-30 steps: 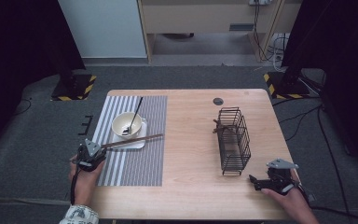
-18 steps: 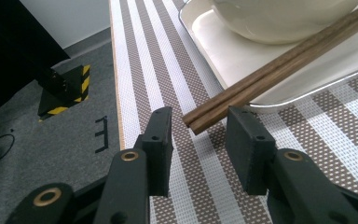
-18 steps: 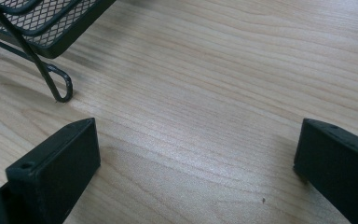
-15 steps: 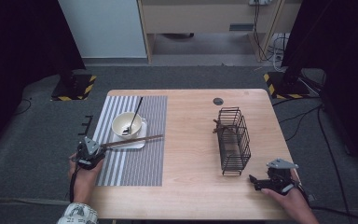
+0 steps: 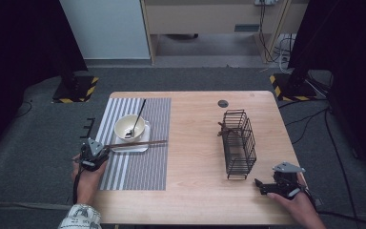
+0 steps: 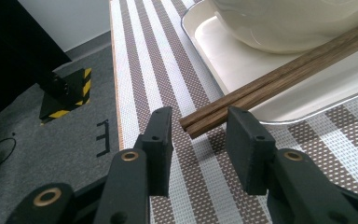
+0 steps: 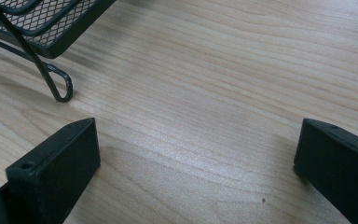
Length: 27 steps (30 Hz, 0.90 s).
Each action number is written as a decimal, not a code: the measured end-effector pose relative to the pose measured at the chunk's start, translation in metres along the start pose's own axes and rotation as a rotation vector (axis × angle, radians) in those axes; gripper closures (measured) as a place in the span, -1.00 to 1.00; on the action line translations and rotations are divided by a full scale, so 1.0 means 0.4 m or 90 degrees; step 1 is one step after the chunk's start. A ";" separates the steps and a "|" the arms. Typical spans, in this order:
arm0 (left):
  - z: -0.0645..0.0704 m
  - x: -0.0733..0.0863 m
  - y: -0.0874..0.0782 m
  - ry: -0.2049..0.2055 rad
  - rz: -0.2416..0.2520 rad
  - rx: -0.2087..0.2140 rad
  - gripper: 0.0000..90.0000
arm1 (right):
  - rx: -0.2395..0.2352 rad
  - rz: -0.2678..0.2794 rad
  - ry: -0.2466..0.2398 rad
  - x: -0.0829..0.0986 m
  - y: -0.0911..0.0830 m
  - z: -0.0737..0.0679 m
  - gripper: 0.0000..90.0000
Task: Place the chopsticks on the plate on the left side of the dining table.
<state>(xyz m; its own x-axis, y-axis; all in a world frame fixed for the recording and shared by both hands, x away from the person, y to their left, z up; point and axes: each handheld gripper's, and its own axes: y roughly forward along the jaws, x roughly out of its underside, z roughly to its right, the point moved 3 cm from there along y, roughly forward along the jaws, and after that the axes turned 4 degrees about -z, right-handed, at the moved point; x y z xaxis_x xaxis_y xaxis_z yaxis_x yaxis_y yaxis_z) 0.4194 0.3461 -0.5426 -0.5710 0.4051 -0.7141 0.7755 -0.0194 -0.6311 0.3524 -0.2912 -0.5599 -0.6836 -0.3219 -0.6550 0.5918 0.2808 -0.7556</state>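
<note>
A pair of dark wooden chopsticks (image 5: 138, 143) lies across the front rim of a white tray (image 5: 142, 148) that carries a cream bowl (image 5: 127, 126) with a black spoon (image 5: 138, 114) in it. In the left gripper view, the chopsticks' (image 6: 270, 84) near ends sit between the jaws of my left gripper (image 6: 200, 140), with a small gap on each side. That left gripper (image 5: 104, 149) is open at the placemat's left edge. My right gripper (image 7: 196, 158) is wide open just above bare wood, and in the high view this right gripper (image 5: 259, 187) is near the front right corner.
A striped placemat (image 5: 138, 167) covers the table's left part. A black wire basket (image 5: 239, 143) stands right of centre; its foot (image 7: 58, 86) is close ahead of my right jaws. A small dark disc (image 5: 223, 103) lies at the back. The table edge (image 6: 114, 84) runs beside the mat.
</note>
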 end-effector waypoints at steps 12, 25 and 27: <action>-0.008 -0.013 0.009 0.013 0.002 0.005 0.33 | 0.000 0.000 0.000 0.000 0.000 0.000 -1.00; -0.014 -0.007 0.005 0.018 -0.003 -0.004 0.34 | 0.000 0.000 -0.001 0.000 0.000 0.000 -1.00; -0.018 -0.004 0.008 0.016 -0.008 -0.004 0.35 | 0.000 0.000 0.000 0.000 0.000 0.000 -1.00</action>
<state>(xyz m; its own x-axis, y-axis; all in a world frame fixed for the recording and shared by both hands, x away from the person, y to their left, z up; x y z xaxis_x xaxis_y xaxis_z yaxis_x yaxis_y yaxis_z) 0.4247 0.3518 -0.5414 -0.5736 0.4283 -0.6982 0.7703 -0.0078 -0.6376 0.3524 -0.2912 -0.5599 -0.6837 -0.3220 -0.6549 0.5917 0.2808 -0.7557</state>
